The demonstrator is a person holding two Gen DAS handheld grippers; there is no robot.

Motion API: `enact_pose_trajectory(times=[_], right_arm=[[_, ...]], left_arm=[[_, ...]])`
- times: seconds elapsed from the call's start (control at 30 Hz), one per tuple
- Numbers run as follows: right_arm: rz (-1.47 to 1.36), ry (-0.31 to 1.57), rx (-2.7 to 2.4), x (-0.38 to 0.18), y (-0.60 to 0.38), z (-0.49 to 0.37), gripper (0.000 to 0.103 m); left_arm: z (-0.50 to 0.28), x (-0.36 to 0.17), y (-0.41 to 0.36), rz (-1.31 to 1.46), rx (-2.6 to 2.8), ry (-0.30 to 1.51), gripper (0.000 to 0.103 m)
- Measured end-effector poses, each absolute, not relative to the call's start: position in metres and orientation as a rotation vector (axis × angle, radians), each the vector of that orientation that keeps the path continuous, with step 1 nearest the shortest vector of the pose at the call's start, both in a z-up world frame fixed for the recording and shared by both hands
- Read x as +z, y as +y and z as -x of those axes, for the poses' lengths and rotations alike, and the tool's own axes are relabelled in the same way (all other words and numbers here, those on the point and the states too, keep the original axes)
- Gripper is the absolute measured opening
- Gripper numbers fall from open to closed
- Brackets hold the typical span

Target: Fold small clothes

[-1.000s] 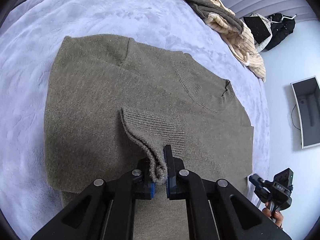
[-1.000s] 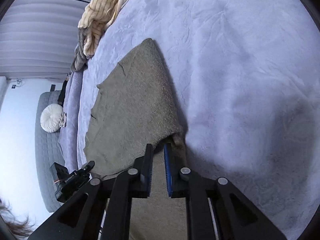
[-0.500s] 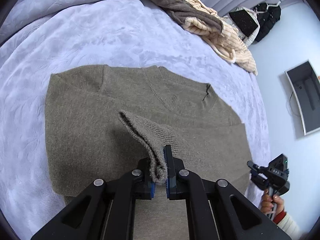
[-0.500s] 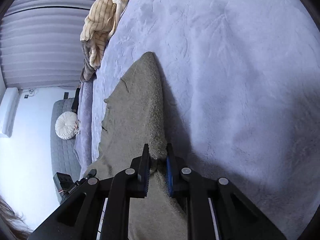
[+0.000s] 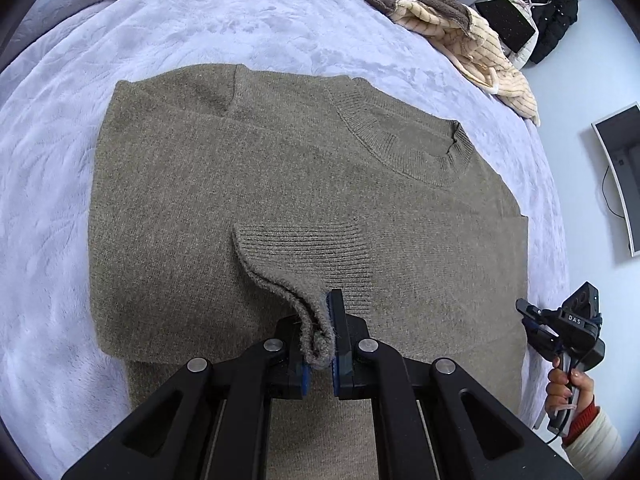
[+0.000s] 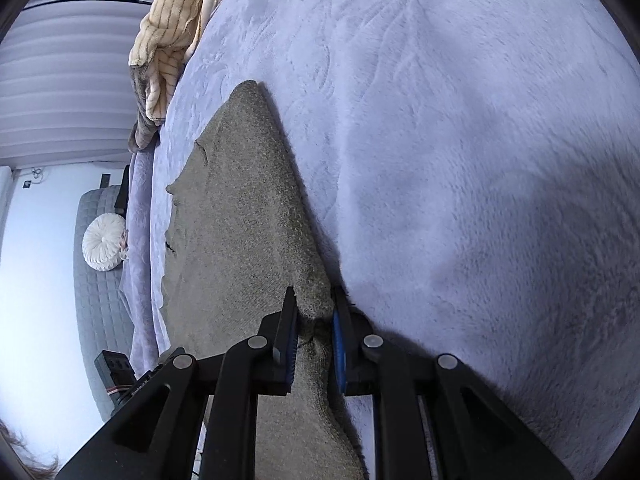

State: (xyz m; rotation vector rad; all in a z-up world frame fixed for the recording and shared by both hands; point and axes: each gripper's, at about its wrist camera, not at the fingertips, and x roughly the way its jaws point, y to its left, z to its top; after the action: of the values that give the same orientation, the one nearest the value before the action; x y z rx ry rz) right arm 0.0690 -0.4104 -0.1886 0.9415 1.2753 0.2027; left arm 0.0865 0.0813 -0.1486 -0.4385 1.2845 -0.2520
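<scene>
An olive-brown knit sweater [image 5: 248,184] lies flat on a lavender blanket [image 5: 56,128], collar to the upper right. My left gripper [image 5: 320,340] is shut on the ribbed sleeve cuff [image 5: 304,256], which is folded across the sweater's body. My right gripper [image 6: 314,320] is shut on the sweater's edge [image 6: 244,208], which rises in a fold from the blanket [image 6: 460,152]. The right gripper also shows in the left wrist view [image 5: 560,328], at the sweater's right side, held by a hand.
A pile of cream striped and brown clothes [image 5: 448,28] lies at the bed's far edge, and also shows in the right wrist view [image 6: 172,44]. A dark bag [image 5: 548,20] and a monitor [image 5: 620,176] lie beyond the bed. A white round cushion [image 6: 104,246] sits on a grey sofa.
My left gripper has carried the cuff back over the sweater, lower and closer to it. My right gripper closed on the sweater's edge and lifted it slightly.
</scene>
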Motion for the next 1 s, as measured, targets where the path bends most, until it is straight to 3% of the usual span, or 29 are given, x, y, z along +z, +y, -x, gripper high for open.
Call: enact_pose_trajectory(times=[0.23,0.73,1.0], right_arm=[[-0.929,1.265,0.192,-0.186,-0.409,-0.068,0.016],[-0.89,1.256,0.14,-0.175,-0.402,-0.065,0.02],[-0.8,1.239,0.062,-0.143,-0.397,-0.057,0.03]], left_arm=[[-0.085,-0.131,0.076,0.363,-0.262,1.217,0.009],[-0.064,-0.137,0.121,0.244,-0.007,1.279,0.009],[-0.056,-0.126,0.104,0.179,0.005,1.266,0.009]])
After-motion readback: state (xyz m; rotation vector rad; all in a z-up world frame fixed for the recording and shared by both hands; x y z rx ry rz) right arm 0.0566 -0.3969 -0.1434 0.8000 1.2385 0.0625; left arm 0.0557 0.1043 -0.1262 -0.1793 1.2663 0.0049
